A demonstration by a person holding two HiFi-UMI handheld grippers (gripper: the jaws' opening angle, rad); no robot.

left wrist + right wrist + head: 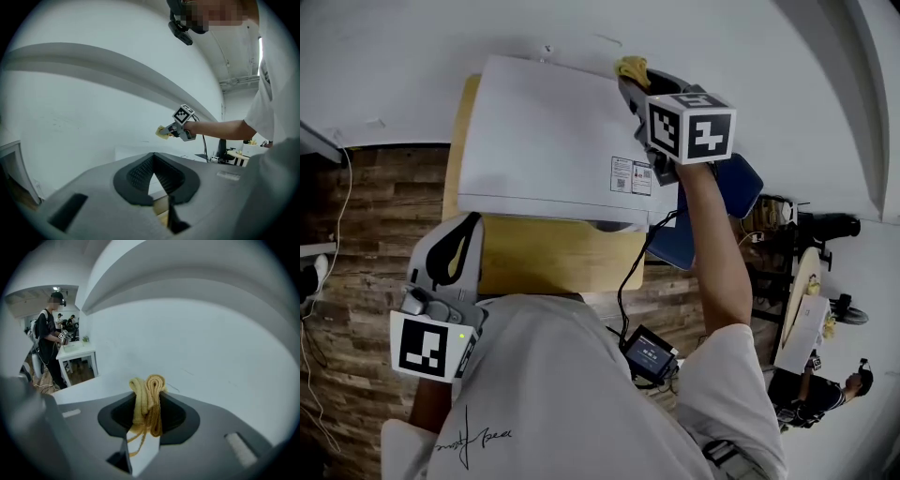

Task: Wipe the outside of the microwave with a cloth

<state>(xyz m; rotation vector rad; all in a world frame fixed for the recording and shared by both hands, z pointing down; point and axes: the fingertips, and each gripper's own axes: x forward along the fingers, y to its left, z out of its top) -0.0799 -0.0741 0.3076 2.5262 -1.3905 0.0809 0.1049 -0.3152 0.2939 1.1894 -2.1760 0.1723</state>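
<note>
Cloth [631, 67] is pinched tight in the right gripper [634, 84], over the far right corner of the microwave [544, 141] top, close to the wall [750, 56]. Microwave sits on the desk [534, 258], toward its far edge. Left gripper [469, 225] hangs by the desk's near left corner, jaws together, nothing in them

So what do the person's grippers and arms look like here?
The left gripper and right gripper are grey plastic with black jaw pads. Each carries a white cube with black square markers; the left one shows a small green light. A black cable hangs from the right gripper down to a small black box. The person wears a white short-sleeved T-shirt.
</note>
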